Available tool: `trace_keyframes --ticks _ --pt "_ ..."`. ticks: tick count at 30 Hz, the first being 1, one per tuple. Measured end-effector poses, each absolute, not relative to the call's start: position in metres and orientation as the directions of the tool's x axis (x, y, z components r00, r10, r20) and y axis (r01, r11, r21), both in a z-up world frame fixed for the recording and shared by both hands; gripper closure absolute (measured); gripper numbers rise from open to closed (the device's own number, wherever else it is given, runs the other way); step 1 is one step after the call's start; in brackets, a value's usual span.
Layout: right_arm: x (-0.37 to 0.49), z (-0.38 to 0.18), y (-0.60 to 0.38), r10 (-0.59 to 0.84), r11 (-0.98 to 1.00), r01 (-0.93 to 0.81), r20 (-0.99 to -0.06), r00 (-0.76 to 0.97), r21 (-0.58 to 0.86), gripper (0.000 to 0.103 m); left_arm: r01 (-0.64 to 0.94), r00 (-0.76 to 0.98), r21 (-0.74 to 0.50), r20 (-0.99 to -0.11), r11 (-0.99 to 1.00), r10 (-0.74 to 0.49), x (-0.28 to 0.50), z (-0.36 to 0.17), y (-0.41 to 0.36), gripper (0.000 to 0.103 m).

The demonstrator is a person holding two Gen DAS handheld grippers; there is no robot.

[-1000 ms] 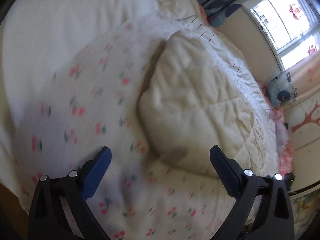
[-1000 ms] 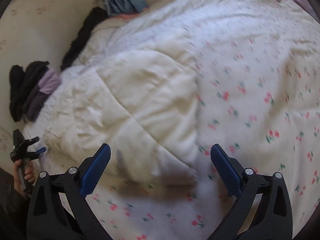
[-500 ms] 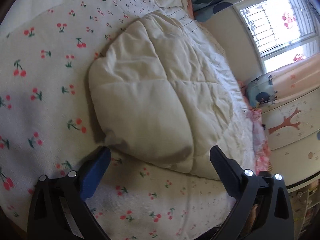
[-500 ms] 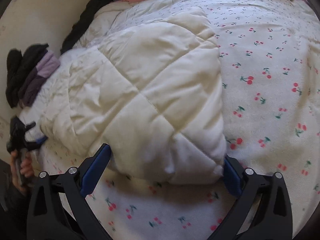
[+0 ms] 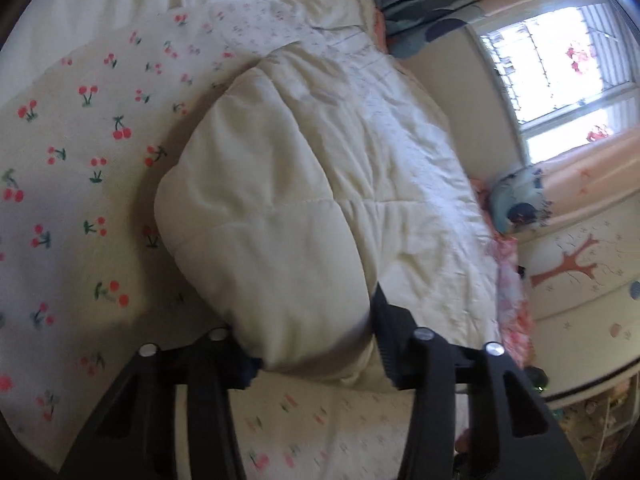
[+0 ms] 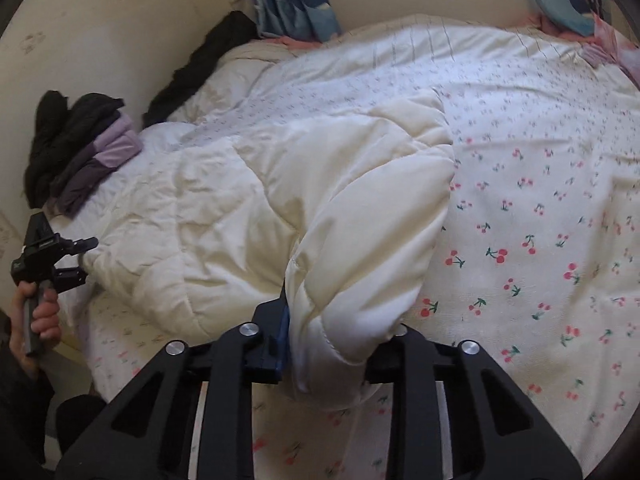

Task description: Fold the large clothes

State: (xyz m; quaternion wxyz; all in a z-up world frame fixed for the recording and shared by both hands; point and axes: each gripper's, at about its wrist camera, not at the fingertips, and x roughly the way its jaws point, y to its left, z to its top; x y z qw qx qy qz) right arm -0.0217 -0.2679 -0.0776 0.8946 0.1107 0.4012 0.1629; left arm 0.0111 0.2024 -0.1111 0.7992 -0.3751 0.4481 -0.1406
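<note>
A thick cream quilted comforter (image 5: 312, 184) lies folded back over its cherry-print side (image 5: 80, 168) on a bed. My left gripper (image 5: 312, 356) is shut on the near corner of the cream fold; the fabric bulges between and hides the fingertips. In the right wrist view my right gripper (image 6: 336, 344) is shut on another corner of the same comforter (image 6: 360, 248), bunched and lifted slightly. The left gripper (image 6: 68, 256) also shows there at far left in a hand, its tips at the comforter's edge.
Dark and purple folded clothes (image 6: 80, 152) sit at the bed's far left by the wall. Blue patterned pillows (image 6: 296, 4) lie at the head. A window (image 5: 560, 60), curtains and a tree-decorated cabinet (image 5: 580, 280) stand to the right.
Both grippers moved in onto the comforter's near corners and closed from wide open to gripping the fabric. The corners are now bunched and slightly raised.
</note>
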Motion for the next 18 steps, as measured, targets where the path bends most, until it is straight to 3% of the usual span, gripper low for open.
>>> trace_keyframes --ticks 5,8,11,13,14,15,17,18 --pt "-0.062 -0.064 -0.278 0.418 0.908 -0.245 -0.681 0.602 0.341 0.078 -0.05 0.542 -0.728 -0.595 0.684 -0.593 -0.031 -0.084 0.205 0.061" --pt "-0.074 -0.088 -0.276 0.412 0.911 -0.256 -0.741 0.531 0.323 0.063 -0.074 0.485 -0.681 -0.663 0.728 -0.571 -0.039 -0.113 0.207 0.048" --pt "-0.081 -0.09 -0.294 0.448 0.892 -0.231 -0.702 0.553 0.388 0.051 -0.124 0.5 -0.746 -0.617 0.654 -0.608 -0.048 -0.132 0.224 0.04" --pt "-0.08 -0.075 -0.307 0.427 0.898 -0.202 -0.662 0.616 0.391 0.046 -0.12 0.554 -0.711 -0.627 0.692 -0.548 -0.056 -0.123 0.23 0.032" --pt "-0.075 -0.07 -0.31 0.403 0.908 -0.185 -0.659 0.635 0.377 0.042 -0.127 0.576 -0.701 -0.628 0.701 -0.524 -0.057 -0.119 0.234 0.031" --pt "-0.07 -0.067 -0.312 0.387 0.914 -0.174 -0.656 0.648 0.367 0.031 -0.137 0.586 -0.716 -0.616 0.684 -0.527 -0.056 -0.12 0.238 0.025" --pt "-0.051 -0.071 -0.309 0.331 0.938 -0.154 -0.667 0.668 0.311 0.026 -0.173 0.575 -0.73 -0.62 0.661 -0.534 -0.047 -0.128 0.239 0.019" --pt "-0.038 -0.083 -0.303 0.289 0.955 -0.136 -0.722 0.629 0.263 0.026 -0.166 0.553 -0.732 -0.623 0.66 -0.552 -0.038 -0.134 0.233 0.019"
